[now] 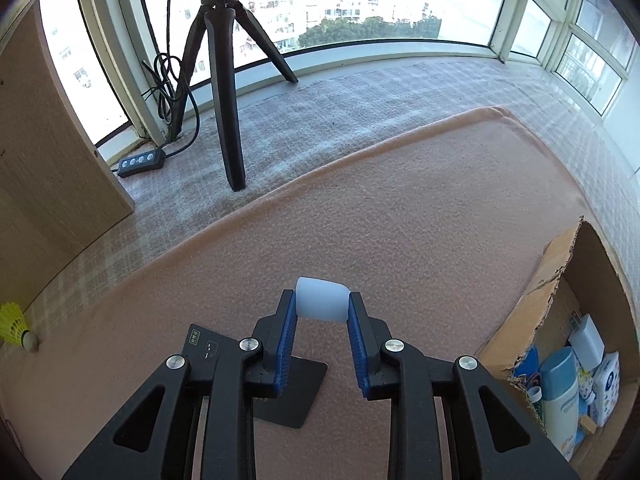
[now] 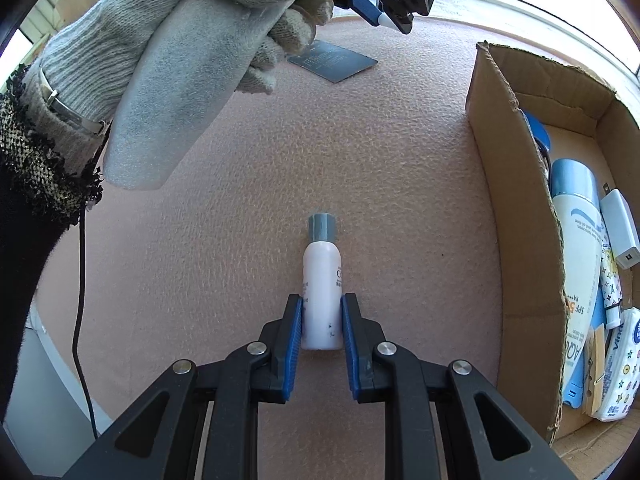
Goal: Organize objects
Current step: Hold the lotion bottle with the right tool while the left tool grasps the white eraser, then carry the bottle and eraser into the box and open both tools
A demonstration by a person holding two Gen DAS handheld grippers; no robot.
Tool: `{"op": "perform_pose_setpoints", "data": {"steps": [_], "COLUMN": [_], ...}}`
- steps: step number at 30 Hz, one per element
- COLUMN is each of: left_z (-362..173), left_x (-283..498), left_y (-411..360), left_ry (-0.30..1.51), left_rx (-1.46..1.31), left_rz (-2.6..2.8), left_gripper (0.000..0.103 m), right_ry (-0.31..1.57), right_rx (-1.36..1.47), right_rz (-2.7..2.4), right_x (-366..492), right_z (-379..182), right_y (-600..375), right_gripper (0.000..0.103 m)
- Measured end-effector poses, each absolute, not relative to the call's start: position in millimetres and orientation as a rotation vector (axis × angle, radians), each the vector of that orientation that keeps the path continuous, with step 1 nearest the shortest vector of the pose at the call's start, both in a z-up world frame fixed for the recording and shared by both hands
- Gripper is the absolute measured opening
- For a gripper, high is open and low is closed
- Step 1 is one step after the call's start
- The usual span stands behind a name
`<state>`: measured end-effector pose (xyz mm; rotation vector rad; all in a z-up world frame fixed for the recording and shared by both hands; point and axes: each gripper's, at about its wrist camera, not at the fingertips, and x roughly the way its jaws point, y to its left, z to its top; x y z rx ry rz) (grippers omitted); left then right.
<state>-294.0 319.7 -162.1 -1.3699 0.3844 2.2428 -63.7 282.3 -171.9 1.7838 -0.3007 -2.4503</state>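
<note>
In the left wrist view my left gripper (image 1: 322, 296) is shut on a small white translucent cap (image 1: 322, 306), held a little above the pink mat (image 1: 400, 200). Under its fingers a black card (image 1: 294, 392) lies flat. In the right wrist view my right gripper (image 2: 322, 298) is shut on the lower body of a small white bottle (image 2: 322, 264) with a grey cap, which lies on the mat pointing away from me. A gloved hand (image 2: 180, 40) carries the left gripper (image 2: 380, 18) at the top of that view, over the black card (image 2: 336, 62).
An open cardboard box (image 2: 516, 184) stands to the right, holding a blue-and-white sunscreen bottle (image 2: 576, 240), a white charger (image 2: 620, 232) and a tissue pack (image 1: 606, 384). A black tripod (image 1: 228, 100) and cabled controller (image 1: 142, 162) stand by the window. A yellow shuttlecock (image 1: 14, 324) lies far left.
</note>
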Motion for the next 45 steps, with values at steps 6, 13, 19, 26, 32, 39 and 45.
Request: {"op": "perform_pose_setpoints", "data": {"steps": [6, 13, 19, 26, 32, 39, 45], "left_z": [-134.9, -110.9, -109.4, -98.3, -90.2, -83.3, -82.2], "left_x": [-267.6, -221.8, -181.8, -156.8, -137.2, -128.8, -129.2], "left_y": [305.9, 320.8, 353.2, 389.2, 413.4, 428.0, 426.7], "left_ry": [0.326, 0.308, 0.311, 0.322, 0.356, 0.363, 0.367], "left_rx": [-1.333, -1.238, -1.223, -1.187, -1.16, -1.155, -1.167], "left_rz": [2.236, 2.207, 2.151, 2.121, 2.104, 2.111, 2.117], "left_gripper": [0.027, 0.027, 0.027, 0.027, 0.028, 0.03, 0.055], "right_ry": [-0.333, -0.417, -0.496, -0.561, -0.562, -0.573, -0.599], "right_rx": [1.709, 1.613, 1.578, 1.594, 1.609, 1.606, 1.579], "right_rz": [-2.515, -2.644, -2.751, -2.848, -2.891, -2.912, -2.923], "right_x": [-65.7, -16.7, 14.7, 24.9, 43.2, 50.6, 55.9], "right_z": [-141.4, -100.1, -79.5, -84.1, -80.2, -77.6, -73.7], "right_y": [297.2, 351.1, 399.1, 441.3, 459.6, 470.4, 473.6], "right_gripper": [0.018, 0.018, 0.018, 0.018, 0.018, 0.018, 0.036]}}
